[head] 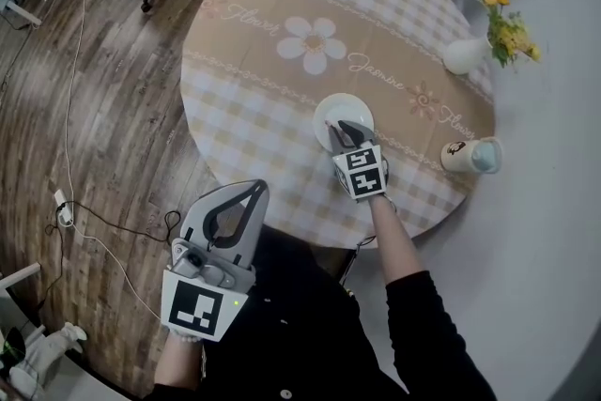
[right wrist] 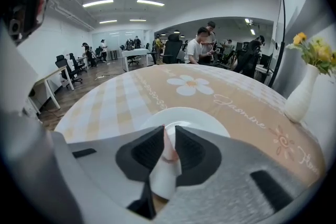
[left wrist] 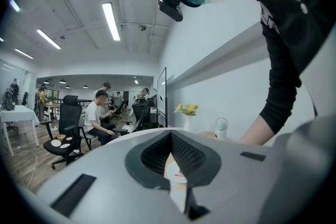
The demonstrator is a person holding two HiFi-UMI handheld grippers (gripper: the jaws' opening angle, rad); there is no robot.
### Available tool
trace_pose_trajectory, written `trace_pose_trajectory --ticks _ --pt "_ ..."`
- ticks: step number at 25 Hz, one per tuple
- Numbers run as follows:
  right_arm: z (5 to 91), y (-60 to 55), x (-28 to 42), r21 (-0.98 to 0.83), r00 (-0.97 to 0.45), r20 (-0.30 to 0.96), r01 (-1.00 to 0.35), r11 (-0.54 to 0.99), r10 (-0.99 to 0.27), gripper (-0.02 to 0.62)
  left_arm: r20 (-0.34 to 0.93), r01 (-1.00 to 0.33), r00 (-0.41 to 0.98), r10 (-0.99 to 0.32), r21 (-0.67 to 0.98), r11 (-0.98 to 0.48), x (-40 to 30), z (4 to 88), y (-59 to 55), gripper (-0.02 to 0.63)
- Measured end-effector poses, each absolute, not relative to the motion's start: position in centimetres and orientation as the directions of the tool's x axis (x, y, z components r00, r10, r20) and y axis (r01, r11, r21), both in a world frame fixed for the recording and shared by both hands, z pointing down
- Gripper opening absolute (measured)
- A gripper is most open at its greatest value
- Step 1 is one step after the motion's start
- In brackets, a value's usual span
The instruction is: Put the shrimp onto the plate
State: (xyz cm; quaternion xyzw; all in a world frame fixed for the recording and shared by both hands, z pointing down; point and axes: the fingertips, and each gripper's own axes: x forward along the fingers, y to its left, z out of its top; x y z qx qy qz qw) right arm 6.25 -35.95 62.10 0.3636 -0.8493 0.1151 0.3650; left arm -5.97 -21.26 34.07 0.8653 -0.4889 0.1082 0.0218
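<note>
The right claw point(right wrist: 169, 132) hangs just above the plate point(right wrist: 210, 122) on the round bench point(head: 263, 117). It is pinched on a pale pink piece, probably the shrimp point(right wrist: 168, 150). To do this well, lower it until the shrimp nearly touches the plate's middle, then open slowly. The left claw point(head: 254, 190) is near the body, tips together, holding nothing.

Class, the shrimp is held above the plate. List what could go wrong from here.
1. The shrimp is only pinched between the right tongs, so any slackening could drop it early.
2. The plate is small, so an off-centre release may land the shrimp on the tablecloth.
3. Pressing down could shove the plate.
</note>
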Motion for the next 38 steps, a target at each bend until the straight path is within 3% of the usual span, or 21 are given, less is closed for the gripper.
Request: trace_pose_trajectory --ticks 1,3,18,25,38 --pt "61.7 -36.0 6.5 0.077 -0.464 0.694 -0.713 0.697 -0.551 0.022 0.206 -0.851 0.499 -0.842 -0.070 -0.521 -6.0 34.0 -21.3 0.000" --pt "61.1 -35.8 6.9 0.084 -0.456 0.675 -0.733 0.675 -0.580 0.006 0.203 -0.849 0.501 -0.841 -0.075 -0.524 -6.0 34.0 -21.3 0.000" --pt "53.2 -30.5 9.2 0.059 -0.469 0.513 -0.816 0.575 -0.719 0.003 0.165 -0.795 0.578 -0.799 -0.106 -0.597 -3.5 32.8 -20.8 0.000" --pt "46.2 -28.9 10.3 0.072 -0.474 0.375 -0.842 0.535 -0.796 0.003 0.164 -0.822 0.559 -0.813 -0.014 -0.569 -3.2 32.4 -20.7 0.000" --pt "33.4 -25.3 12.3 0.185 -0.465 0.112 -0.859 0.478 -0.878 0.003 0.093 -0.765 0.624 -0.776 -0.125 -0.631 -0.8 29.1 -20.6 0.000"
